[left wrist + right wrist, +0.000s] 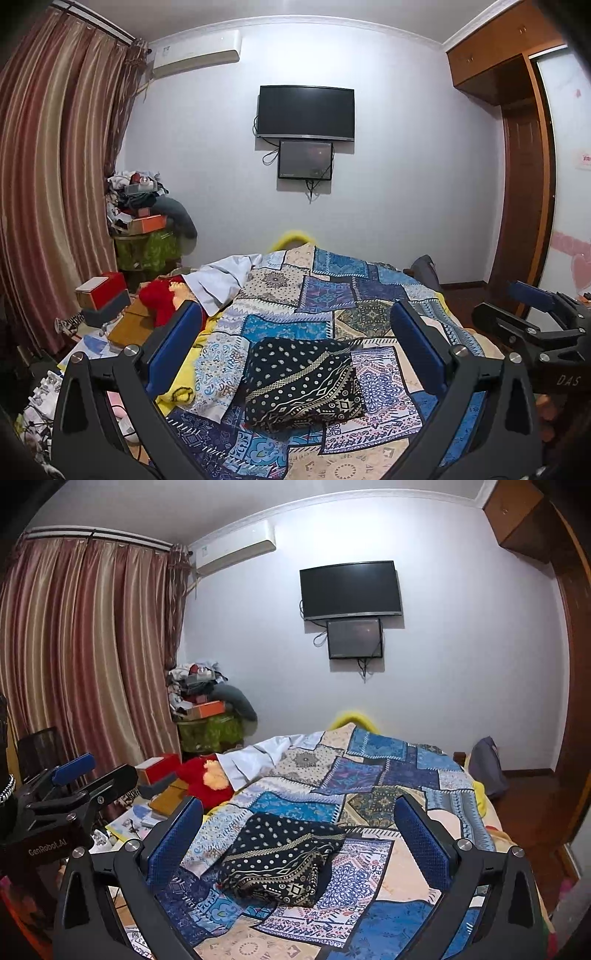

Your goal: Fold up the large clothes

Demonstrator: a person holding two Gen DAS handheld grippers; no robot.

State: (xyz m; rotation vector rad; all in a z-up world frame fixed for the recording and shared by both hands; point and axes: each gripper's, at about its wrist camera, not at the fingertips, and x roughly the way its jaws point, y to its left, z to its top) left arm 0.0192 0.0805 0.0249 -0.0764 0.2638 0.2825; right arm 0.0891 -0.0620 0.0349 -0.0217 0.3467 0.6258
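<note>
bed (369, 321) — patchwork cover | folded garment (303, 384) on it | wall TV (306, 112)

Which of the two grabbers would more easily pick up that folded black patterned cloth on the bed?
Probably either; slight edge to the left gripper. The folded black cloth lies nearly centred between its open fingers, while for the right gripper it sits slightly toward the left finger. Both hover empty above the patchwork bedspread.
</note>
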